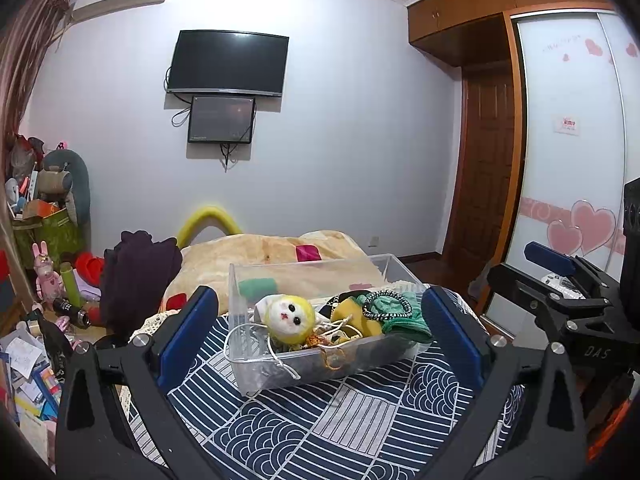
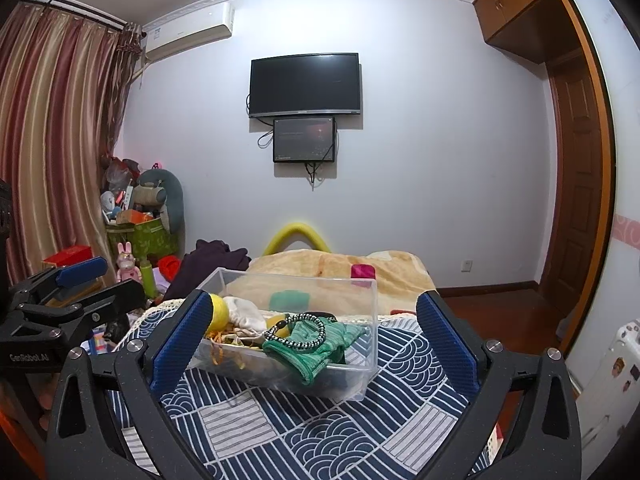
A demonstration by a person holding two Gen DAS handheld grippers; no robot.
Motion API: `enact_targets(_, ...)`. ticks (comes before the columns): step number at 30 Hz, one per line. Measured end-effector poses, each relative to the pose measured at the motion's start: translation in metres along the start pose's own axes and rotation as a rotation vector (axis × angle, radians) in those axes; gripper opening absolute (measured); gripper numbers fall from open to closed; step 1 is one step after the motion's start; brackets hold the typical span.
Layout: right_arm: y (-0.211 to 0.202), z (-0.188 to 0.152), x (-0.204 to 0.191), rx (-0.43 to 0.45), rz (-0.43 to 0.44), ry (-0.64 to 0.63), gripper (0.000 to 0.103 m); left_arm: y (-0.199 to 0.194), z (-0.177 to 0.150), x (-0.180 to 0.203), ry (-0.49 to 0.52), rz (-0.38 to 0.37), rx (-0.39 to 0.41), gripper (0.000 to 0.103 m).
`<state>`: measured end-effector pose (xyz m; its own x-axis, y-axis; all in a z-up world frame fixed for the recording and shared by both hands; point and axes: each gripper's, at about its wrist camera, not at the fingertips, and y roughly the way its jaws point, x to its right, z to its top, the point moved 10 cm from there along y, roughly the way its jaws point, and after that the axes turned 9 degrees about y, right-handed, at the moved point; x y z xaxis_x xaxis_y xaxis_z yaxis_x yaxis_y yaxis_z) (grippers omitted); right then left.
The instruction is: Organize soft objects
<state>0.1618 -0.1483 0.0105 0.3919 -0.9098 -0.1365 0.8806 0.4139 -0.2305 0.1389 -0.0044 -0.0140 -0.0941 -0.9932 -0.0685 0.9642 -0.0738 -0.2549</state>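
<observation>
A clear plastic bin (image 1: pixel 280 368) (image 2: pixel 360 376) stands on a blue-and-white patterned cloth (image 1: pixel 340 420) (image 2: pixel 320 432). In it lie a yellow-and-white plush cat head (image 1: pixel 286 316), a green knitted cloth (image 1: pixel 404 322) (image 2: pixel 312 344), a black-and-white braided band (image 1: pixel 386 304) (image 2: pixel 298 330), a yellow soft piece (image 1: pixel 352 314), a white pouch (image 2: pixel 246 312) and cords. My left gripper (image 1: pixel 320 332) is open and empty, just short of the bin. My right gripper (image 2: pixel 314 336) is open and empty too, at the bin's near side. Each gripper shows at the edge of the other's view.
A beige blanket (image 1: pixel 260 252) (image 2: pixel 332 268) lies on the bed behind the bin, a dark purple garment (image 1: pixel 136 276) at its left. Toys, boxes and papers (image 1: pixel 36 320) crowd the floor on the left. A wardrobe (image 1: pixel 572 160) and door (image 2: pixel 576 184) stand on the right.
</observation>
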Motion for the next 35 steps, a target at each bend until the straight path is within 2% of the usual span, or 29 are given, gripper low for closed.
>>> enact_targets(12,0.0005,-0.0014,0.0011,-0.006,0.0,0.0,0.102,0.0015,-0.0035,-0.0018,-0.005,0.006,-0.007,0.103)
enact_targets(25,0.0024,-0.0048,-0.0035,-0.02,0.009,0.0,0.102,0.0037,-0.0062,0.0072,0.019,-0.036,-0.025,0.103)
enact_targets(35,0.0024,-0.0052,-0.0048,-0.023,0.01,0.002,0.102,0.0013,-0.0046,0.0005,-0.002,-0.016,-0.018,0.103)
